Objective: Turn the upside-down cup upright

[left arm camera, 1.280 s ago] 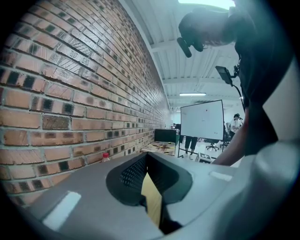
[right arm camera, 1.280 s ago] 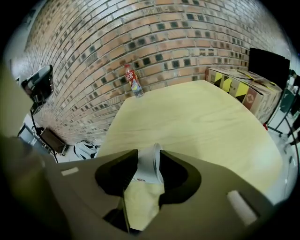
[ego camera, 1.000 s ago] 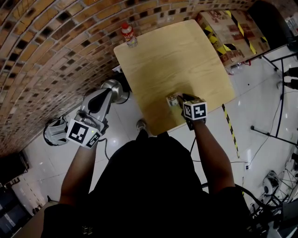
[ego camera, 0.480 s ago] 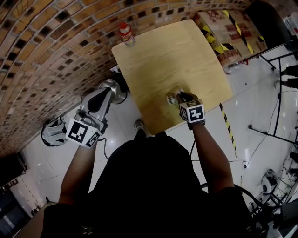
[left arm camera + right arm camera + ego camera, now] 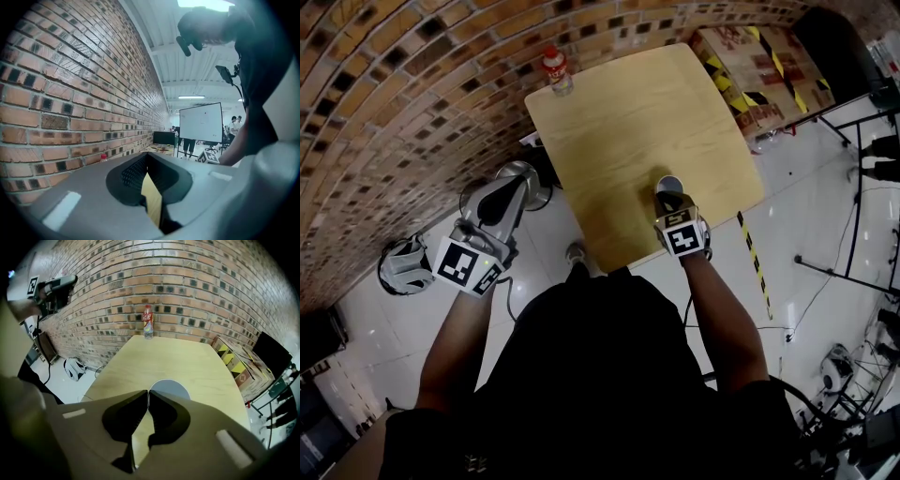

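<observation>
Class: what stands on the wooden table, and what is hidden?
On the table: a red-capped bottle at its far corner, a pale cup nearer. The right gripper, jaws closing on the cup's rim, hides its near side.

no readable text, bottle [image 5: 555,69] label too small

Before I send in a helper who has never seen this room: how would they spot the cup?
Find the light wooden table against the brick wall. The cup stands near its near edge, close to the person. It shows a pale round top, unlike the red-capped bottle at the far edge by the wall.
</observation>
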`<control>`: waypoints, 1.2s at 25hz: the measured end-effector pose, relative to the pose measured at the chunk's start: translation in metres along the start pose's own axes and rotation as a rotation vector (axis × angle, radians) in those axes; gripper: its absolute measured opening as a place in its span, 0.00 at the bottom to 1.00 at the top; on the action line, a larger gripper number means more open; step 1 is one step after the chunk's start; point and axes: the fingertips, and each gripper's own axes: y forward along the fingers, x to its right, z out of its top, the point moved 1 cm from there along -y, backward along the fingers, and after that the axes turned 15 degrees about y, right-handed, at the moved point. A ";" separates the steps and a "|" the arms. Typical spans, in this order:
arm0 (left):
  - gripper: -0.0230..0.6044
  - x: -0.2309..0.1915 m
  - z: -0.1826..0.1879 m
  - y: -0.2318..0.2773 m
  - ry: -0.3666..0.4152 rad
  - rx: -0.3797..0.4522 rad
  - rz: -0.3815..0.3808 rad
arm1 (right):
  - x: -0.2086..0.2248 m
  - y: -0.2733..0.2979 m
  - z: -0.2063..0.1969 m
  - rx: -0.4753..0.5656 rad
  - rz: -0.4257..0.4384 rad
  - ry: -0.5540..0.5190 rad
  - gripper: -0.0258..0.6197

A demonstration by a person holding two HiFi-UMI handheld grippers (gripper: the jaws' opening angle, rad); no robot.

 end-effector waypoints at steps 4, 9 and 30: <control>0.04 0.000 -0.002 -0.004 -0.001 -0.008 -0.001 | -0.007 0.003 -0.004 -0.007 0.007 -0.001 0.07; 0.04 -0.003 -0.002 -0.006 0.001 -0.013 0.002 | -0.015 0.004 -0.006 -0.005 0.014 -0.016 0.07; 0.04 0.009 -0.001 0.012 -0.003 0.028 -0.065 | -0.024 -0.056 0.044 0.327 0.039 0.076 0.07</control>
